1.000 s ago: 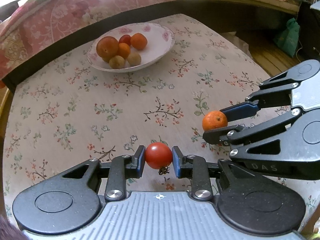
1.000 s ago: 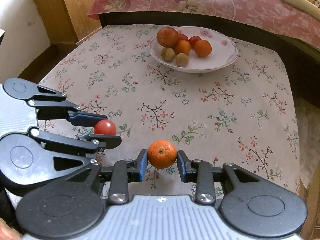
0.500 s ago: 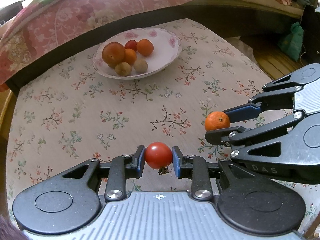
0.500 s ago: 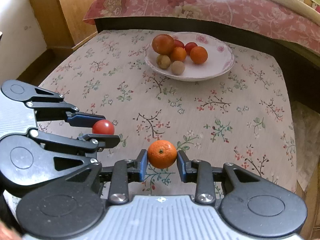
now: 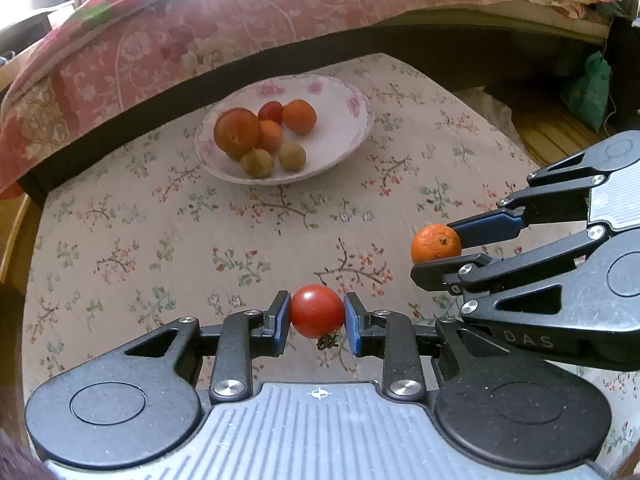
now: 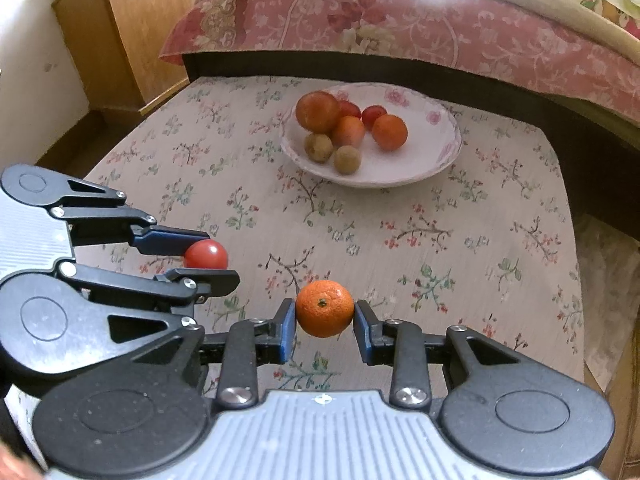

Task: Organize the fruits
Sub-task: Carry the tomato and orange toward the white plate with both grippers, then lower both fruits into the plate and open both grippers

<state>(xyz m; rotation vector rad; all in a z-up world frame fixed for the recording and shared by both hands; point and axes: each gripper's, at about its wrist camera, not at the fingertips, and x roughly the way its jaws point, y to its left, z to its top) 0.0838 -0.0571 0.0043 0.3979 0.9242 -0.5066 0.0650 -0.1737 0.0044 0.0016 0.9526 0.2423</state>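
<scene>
Red and round, the tomato (image 5: 317, 311) sits between the two blue pads of the left tongs (image 5: 316, 322), which are closed on it; its dry green stem hangs at the bottom. The right tongs (image 6: 324, 326) are closed on a small orange mandarin (image 6: 324, 308), pressed from both sides by the pads. Both tongs are held above the counter (image 5: 168, 216), which is covered with a pale cloth printed with small flowers and branches, and they are side by side, each one visible in the view of the other. Near the far edge of the counter stands a white bowl (image 6: 434, 144) with pink flowers on its rim. Inside it lie several fruits: one big orange-red fruit (image 6: 317, 111), two smaller orange ones, two small red ones, and two little brownish-green ones (image 6: 347, 159) at the front. Behind the counter is a bed with a pink flowered bedspread (image 6: 400, 28). At the left, in the right wrist view, stands a wooden cabinet (image 6: 132, 36).
</scene>
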